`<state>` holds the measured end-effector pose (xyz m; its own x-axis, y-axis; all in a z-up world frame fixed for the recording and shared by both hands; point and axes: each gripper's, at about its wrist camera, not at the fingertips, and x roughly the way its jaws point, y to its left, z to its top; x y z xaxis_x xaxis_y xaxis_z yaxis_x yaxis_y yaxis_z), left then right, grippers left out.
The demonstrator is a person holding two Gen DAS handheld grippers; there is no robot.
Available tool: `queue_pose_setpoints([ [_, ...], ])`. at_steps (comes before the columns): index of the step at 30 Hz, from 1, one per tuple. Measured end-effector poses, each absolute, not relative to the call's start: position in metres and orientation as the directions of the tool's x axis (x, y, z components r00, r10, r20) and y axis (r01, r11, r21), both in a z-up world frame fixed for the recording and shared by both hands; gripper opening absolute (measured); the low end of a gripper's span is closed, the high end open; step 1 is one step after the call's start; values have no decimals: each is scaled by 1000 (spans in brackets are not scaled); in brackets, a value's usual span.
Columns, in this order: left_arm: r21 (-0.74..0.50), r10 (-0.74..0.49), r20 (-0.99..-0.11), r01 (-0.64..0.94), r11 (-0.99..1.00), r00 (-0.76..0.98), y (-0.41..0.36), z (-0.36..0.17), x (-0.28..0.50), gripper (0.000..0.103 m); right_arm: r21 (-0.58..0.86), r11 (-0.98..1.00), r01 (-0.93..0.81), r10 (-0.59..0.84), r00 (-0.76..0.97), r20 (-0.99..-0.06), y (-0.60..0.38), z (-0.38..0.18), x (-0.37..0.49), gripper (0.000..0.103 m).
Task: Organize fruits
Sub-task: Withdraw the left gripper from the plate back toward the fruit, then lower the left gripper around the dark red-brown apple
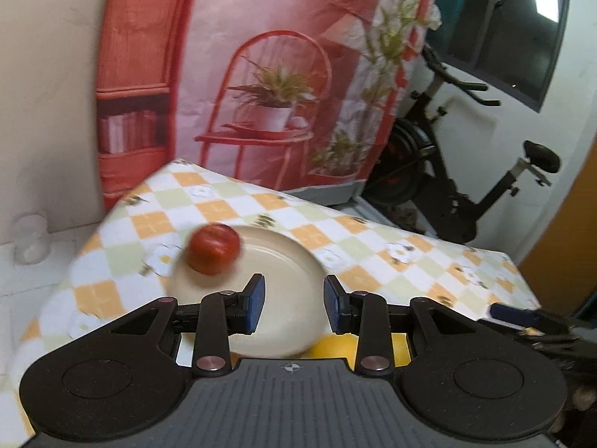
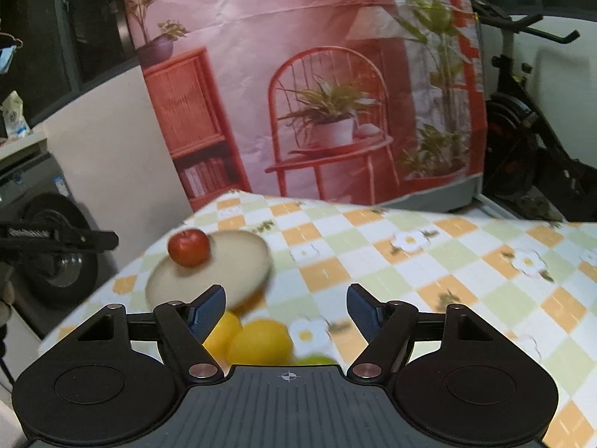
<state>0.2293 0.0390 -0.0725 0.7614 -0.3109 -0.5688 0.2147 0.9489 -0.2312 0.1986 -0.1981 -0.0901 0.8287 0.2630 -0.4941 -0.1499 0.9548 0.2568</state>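
We see a red apple (image 1: pixel 213 248) resting on a pale cream plate (image 1: pixel 283 261), at about ten o'clock on the plate and close to its rim. The plate lies on the surface (image 1: pixel 373 246), which is covered by a checked cloth of orange, green and white squares with daisy prints. In the right wrist view the same apple (image 2: pixel 188 247) sits at the plate's (image 2: pixel 238 257) ten o'clock edge, and two yellow fruits (image 2: pixel 257 339), round like lemons, lie just beside the plate at its six o'clock. A sliver of something green (image 2: pixel 317 359) shows beside them at four o'clock, too hidden by the tool body for us to tell what it is.

Our left tool (image 1: pixel 294 304) hangs above the plate's near half with its blue pads a narrow gap apart and nothing between them; the apple lies off at its eleven o'clock, apart from the fingers. Our right tool (image 2: pixel 286 311) stands with its jaws spread wider and also empty. Its left finger (image 2: pixel 209 310) overlaps the plate's near rim and one yellow fruit in the picture, though we cannot tell whether it touches either.

Beyond the surface, at twelve o'clock, hangs a pink printed backdrop (image 1: pixel 283 74) showing a red chair with a potted plant and a red cabinet. At two o'clock in the left view stands a black exercise bike (image 1: pixel 447 164) under a dark window (image 1: pixel 515 26). At nine o'clock in the right view we make out a washing machine (image 2: pixel 48 231). Both views are blurred near the plate.
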Motion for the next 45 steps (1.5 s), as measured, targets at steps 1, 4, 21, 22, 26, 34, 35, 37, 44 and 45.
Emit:
queue_pose_setpoints([
  [1, -232, -320, -567, 226, 946, 759, 33, -75, 225, 36, 250, 957, -145, 256, 828, -500, -199, -94, 193, 69],
  [4, -221, -342, -572, 261, 940, 746, 15, -83, 213, 36, 235, 963, -130, 237, 823, -517, -202, -104, 180, 66],
  [21, -254, -400, -651, 312, 916, 645, -3, -125, 195, 36, 192, 959, -208, 282, 774, -567, -181, -124, 148, 59],
  [22, -253, -395, -651, 304, 918, 649, -1, -125, 195, 36, 189, 955, -227, 295, 770, -566, -179, -122, 147, 59],
  [26, -247, -369, -651, 274, 929, 663, 4, -121, 196, 36, 179, 926, -333, 373, 719, -586, -163, -116, 149, 59],
  [34, -260, -342, -645, 224, 939, 683, 22, -117, 196, 36, 134, 865, -484, 444, 611, -656, -126, -117, 160, 59],
  [35, -262, -342, -645, 222, 939, 684, 23, -117, 196, 36, 125, 859, -496, 442, 598, -669, -122, -119, 161, 61],
  [37, -266, -342, -644, 219, 939, 684, 24, -117, 195, 36, 113, 844, -525, 447, 568, -691, -117, -122, 167, 63],
  [44, -288, -352, -642, 211, 934, 681, 30, -120, 195, 36, 138, 782, -608, 471, 432, -769, -103, -125, 185, 64],
  [45, -293, -354, -641, 209, 933, 681, 30, -120, 195, 36, 141, 775, -616, 466, 407, -786, -100, -127, 187, 64],
])
